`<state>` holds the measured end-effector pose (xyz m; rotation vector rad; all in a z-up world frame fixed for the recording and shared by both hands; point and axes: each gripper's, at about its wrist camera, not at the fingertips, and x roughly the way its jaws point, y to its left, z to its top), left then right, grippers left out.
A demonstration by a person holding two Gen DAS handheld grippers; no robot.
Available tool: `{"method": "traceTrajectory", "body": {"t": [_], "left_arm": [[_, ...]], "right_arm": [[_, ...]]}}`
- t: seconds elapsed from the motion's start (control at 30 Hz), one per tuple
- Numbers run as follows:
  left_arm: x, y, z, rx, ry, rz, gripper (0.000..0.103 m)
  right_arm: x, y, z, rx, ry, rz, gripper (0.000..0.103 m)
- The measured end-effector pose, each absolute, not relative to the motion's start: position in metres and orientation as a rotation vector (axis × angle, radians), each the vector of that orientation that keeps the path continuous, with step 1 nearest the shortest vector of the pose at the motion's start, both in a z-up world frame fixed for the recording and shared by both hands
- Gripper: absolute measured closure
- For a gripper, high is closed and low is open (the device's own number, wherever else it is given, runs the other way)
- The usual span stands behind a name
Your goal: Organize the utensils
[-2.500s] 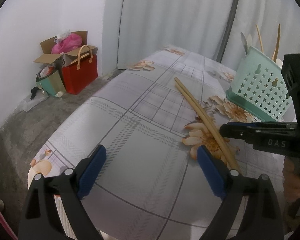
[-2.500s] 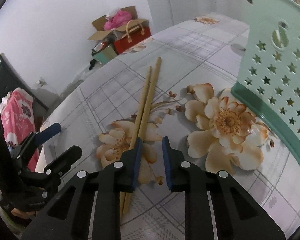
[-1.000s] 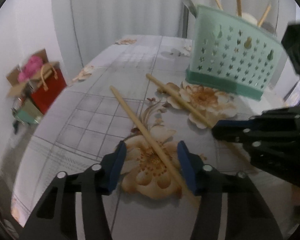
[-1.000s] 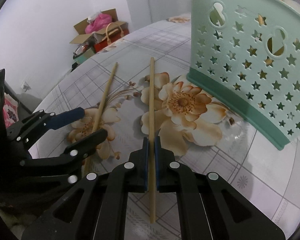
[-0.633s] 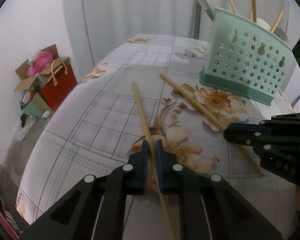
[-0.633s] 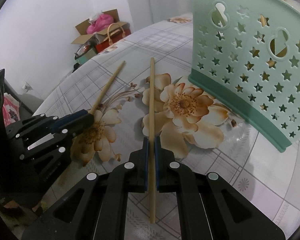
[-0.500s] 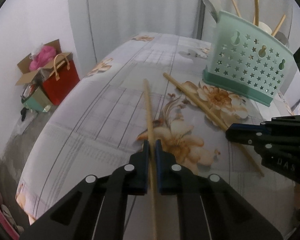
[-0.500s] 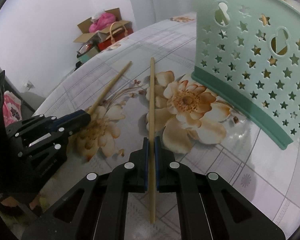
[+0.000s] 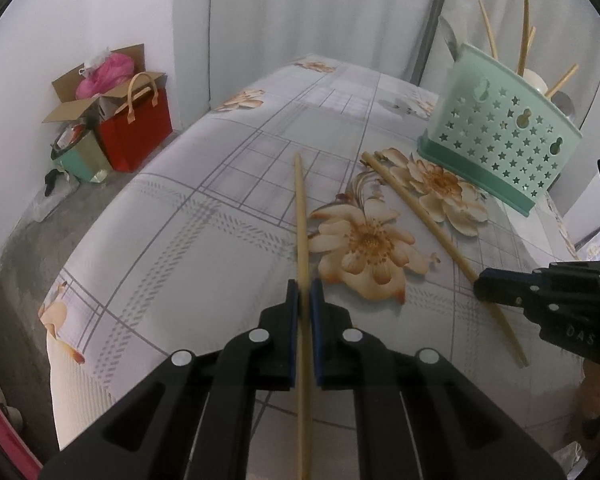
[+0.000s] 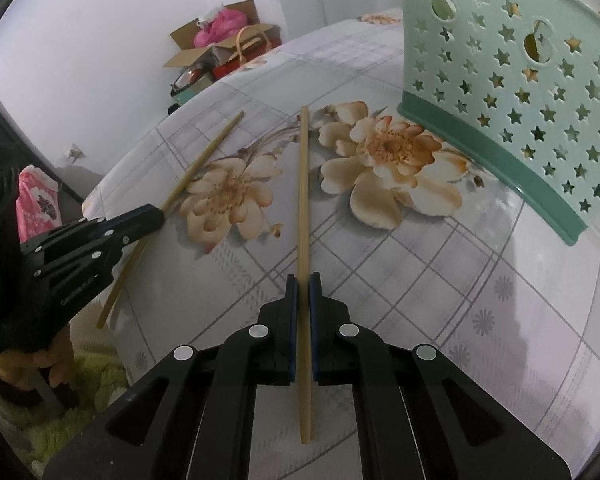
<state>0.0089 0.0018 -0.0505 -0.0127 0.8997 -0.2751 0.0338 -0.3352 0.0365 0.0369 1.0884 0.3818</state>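
A: The left hand-held gripper (image 9: 304, 294), gaping a second ago, is now clamping its chopstick (image 9: 301, 216) above the worktop (image 9: 204, 248).

B: The right hand-held gripper (image 10: 303, 286) is pinching the other chopstick (image 10: 303, 184) too.

A: Beyond, the mint utensil holder (image 10: 512, 80) is waiting.

B: Each chopstick is being pinched near one end, so I'm guessing a long tip could swing into the rim.

A red bag (image 9: 138, 136) and an open cardboard box (image 9: 88, 98) sit on the floor by the curtain (image 9: 300, 8).
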Motion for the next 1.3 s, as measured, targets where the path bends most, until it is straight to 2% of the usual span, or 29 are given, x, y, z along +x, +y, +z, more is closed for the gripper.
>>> {"method": "traceTrajectory", "body": {"t": [0.53, 0.6, 0.73, 0.77, 1.3], "left_arm": [[0.008, 0.011, -0.049, -0.083, 0.908, -0.283, 0.097], [0.009, 0.014, -0.049, -0.114, 0.912, -0.304, 0.094], [0.011, 0.020, -0.046, -0.167, 0.909, -0.339, 0.069], [0.011, 0.020, -0.045, -0.166, 0.905, -0.338, 0.065], [0.064, -0.011, -0.047, 0.047, 0.921, -0.308, 0.064]], "right_arm": [[0.041, -0.341, 0.038, 0.080, 1.102, 0.390, 0.096], [0.043, -0.342, 0.038, 0.099, 1.105, 0.401, 0.091], [0.049, -0.341, 0.040, 0.102, 1.098, 0.413, 0.078], [0.050, -0.338, 0.040, 0.093, 1.096, 0.408, 0.074], [0.097, -0.293, 0.039, -0.071, 1.067, 0.428, 0.072]]}}
